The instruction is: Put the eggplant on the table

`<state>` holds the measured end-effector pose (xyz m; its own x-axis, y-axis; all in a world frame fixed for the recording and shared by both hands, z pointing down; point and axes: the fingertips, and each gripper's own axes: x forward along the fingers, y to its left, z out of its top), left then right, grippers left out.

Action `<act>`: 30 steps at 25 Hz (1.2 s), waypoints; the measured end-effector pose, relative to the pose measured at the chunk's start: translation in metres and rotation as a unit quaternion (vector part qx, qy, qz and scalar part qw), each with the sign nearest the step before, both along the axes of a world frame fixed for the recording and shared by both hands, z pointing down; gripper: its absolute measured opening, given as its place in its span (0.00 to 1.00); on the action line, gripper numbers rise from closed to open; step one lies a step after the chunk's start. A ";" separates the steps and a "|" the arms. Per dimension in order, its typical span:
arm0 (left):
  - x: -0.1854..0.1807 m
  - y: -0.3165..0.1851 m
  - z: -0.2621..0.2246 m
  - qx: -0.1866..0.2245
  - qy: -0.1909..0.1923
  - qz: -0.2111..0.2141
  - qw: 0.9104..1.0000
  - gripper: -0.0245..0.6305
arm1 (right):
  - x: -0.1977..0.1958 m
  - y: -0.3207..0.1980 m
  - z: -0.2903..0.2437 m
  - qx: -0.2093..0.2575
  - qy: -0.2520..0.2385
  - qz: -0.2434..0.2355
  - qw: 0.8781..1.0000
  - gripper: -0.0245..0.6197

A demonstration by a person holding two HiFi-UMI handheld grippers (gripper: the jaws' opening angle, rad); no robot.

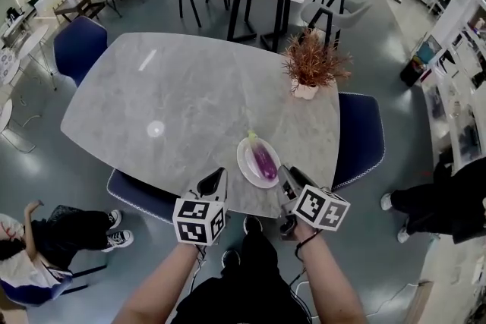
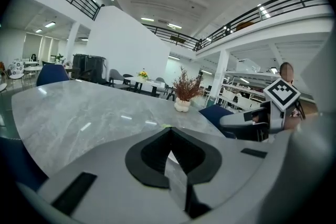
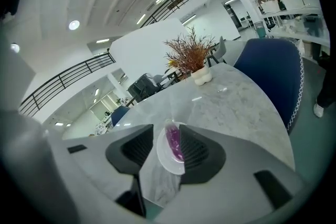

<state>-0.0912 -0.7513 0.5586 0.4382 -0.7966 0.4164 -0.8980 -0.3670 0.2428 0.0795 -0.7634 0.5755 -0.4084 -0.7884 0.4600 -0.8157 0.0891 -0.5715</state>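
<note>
Purple eggplant [image 1: 264,161] lay on a white plate [image 1: 244,163] by the table's [image 1: 167,110] near edge. The right hand-held gripper [image 1: 287,177] was spread and aimed at it; the left hand-held gripper [image 1: 216,178] was pressed together. The grasp had not begun: next, straddle and pinch the eggplant.

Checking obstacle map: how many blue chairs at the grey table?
3: far-left chair, near-edge chair tucked under the table, right chair. Others could be hidden under the table.
</note>
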 end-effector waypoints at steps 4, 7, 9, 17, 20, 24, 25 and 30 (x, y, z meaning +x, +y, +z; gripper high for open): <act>0.002 0.017 -0.012 0.014 0.005 0.009 1.000 0.05 | 0.002 0.025 -0.017 0.011 -0.001 0.010 1.000 0.25; 0.007 0.029 -0.019 0.020 0.009 0.015 1.000 0.05 | 0.003 0.042 -0.025 0.015 -0.017 0.019 1.000 0.25; 0.010 0.037 -0.023 0.025 0.010 0.020 0.999 0.05 | 0.004 0.051 -0.027 0.014 -0.030 0.026 0.999 0.24; 0.008 0.059 -0.046 0.054 0.010 0.014 0.998 0.05 | -0.006 0.078 -0.039 0.022 -0.044 0.004 0.999 0.09; 0.006 0.075 -0.052 0.065 0.015 -0.001 0.998 0.05 | -0.009 0.094 -0.045 0.027 -0.051 -0.012 0.998 0.08; 0.005 0.110 -0.058 0.072 0.024 -0.018 0.997 0.05 | -0.011 0.133 -0.057 0.039 -0.053 -0.035 0.997 0.05; 0.005 0.120 -0.061 0.073 0.025 -0.021 0.997 0.05 | -0.010 0.145 -0.061 0.042 -0.052 -0.039 0.997 0.05; 0.013 0.179 -0.080 0.084 0.029 -0.025 0.996 0.05 | -0.005 0.208 -0.080 0.051 -0.053 -0.054 0.996 0.05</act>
<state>-0.0780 -0.5720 0.4787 0.4155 -0.8743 0.2509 -0.9026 -0.3621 0.2328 0.0747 -0.5555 0.4957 -0.5351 -0.7777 0.3298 -0.7336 0.2342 -0.6380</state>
